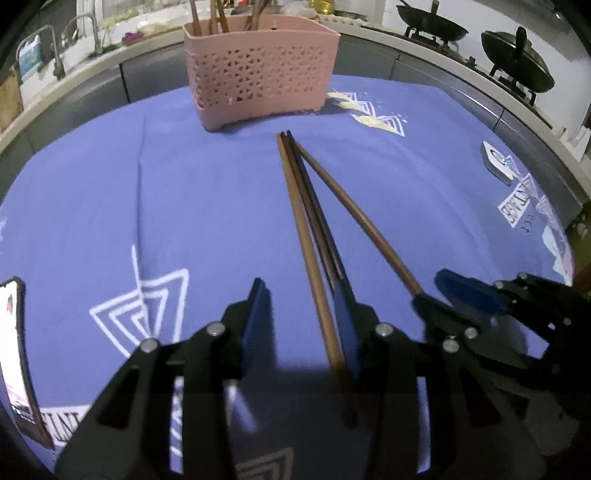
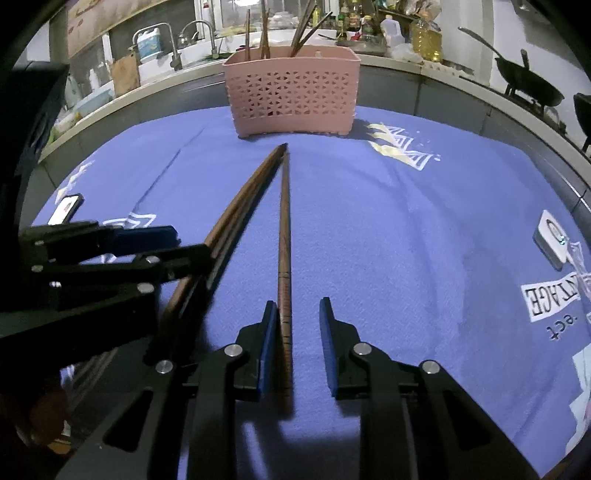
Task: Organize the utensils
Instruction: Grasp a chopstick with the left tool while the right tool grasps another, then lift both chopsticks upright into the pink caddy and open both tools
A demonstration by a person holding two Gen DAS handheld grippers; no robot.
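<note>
Three wooden chopsticks lie on the blue cloth, tips meeting near a pink perforated utensil basket (image 1: 260, 70) that holds several more chopsticks; the basket also shows in the right wrist view (image 2: 293, 98). My left gripper (image 1: 301, 308) is open, low over the cloth, with one light brown chopstick (image 1: 303, 229) between its fingers next to the right pad. My right gripper (image 2: 297, 325) is open around another chopstick (image 2: 284, 236), which lies by its left pad. The right gripper also shows at the right of the left wrist view (image 1: 443, 291), and the left gripper at the left of the right wrist view (image 2: 177, 243).
A phone (image 1: 14, 354) lies on the cloth at the left. A small white device (image 2: 552, 236) sits at the right on the blue tablecloth (image 1: 184, 206). Behind the table runs a counter with a sink tap (image 2: 199, 33), bottles and woks (image 1: 517, 62).
</note>
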